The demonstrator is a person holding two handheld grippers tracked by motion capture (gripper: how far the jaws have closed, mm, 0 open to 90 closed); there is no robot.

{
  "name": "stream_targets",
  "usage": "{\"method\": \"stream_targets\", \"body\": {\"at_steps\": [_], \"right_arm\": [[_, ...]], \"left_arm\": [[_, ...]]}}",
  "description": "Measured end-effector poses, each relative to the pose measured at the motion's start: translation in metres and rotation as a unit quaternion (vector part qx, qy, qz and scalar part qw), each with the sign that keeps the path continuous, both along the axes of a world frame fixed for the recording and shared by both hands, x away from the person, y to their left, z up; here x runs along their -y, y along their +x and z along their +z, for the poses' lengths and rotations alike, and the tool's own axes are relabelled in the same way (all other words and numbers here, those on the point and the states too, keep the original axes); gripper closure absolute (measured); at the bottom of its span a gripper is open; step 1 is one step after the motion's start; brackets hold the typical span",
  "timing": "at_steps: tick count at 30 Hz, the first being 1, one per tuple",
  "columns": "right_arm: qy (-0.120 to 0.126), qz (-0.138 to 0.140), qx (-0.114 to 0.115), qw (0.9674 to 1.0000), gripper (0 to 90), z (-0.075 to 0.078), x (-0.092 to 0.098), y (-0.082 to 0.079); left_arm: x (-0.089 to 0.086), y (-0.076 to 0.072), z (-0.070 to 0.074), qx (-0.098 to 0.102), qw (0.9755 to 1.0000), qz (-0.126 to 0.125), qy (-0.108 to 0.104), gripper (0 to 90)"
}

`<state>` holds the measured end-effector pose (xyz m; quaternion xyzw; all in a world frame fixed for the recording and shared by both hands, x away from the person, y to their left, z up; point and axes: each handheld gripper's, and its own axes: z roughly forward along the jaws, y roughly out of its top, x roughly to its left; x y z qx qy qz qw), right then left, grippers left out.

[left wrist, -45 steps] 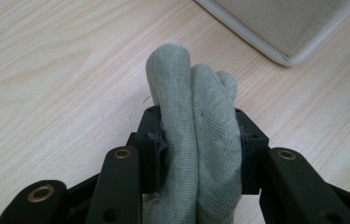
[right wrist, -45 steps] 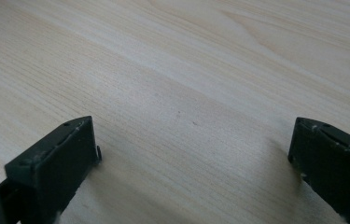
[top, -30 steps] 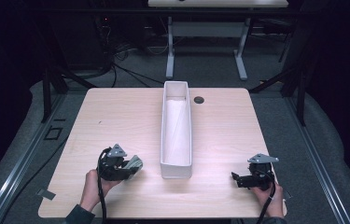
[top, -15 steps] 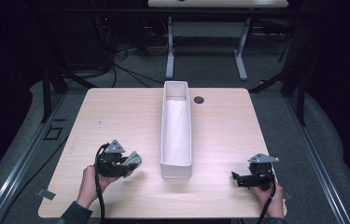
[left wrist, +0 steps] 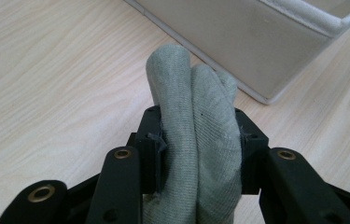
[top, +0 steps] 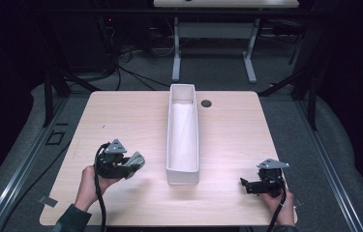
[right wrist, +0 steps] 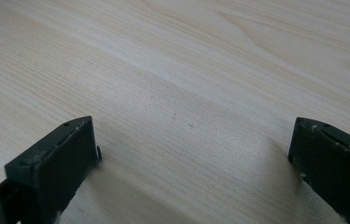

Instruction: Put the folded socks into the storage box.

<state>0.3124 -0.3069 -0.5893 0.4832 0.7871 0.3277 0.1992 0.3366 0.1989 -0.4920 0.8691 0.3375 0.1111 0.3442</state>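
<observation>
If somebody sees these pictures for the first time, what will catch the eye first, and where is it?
First comes the long white bin, standing lengthwise in the middle of the wooden table. Next is the grey-green rolled cloth, clamped in the left gripper just left of the bin's near end. The right gripper sits at the table's near right corner, jaws wide apart with bare wood between them.

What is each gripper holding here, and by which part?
Left gripper clamps a rolled grey-green cloth across its middle; right gripper holds nothing, jaws open.

The middle of the table [top: 121, 121] is blocked by the long white box [top: 184, 169], while bare wood is left on both sides.
</observation>
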Motion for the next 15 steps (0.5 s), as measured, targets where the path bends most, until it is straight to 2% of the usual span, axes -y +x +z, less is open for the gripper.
{"method": "stream_targets", "body": {"at_steps": [15], "right_arm": [[0.001,-0.001,-0.001,1.0000,0.4,0.000,0.000,0.000]], "left_arm": [[-0.001,0.006,0.018,0.010,0.9997,-0.023,-0.006,62.5]]}}
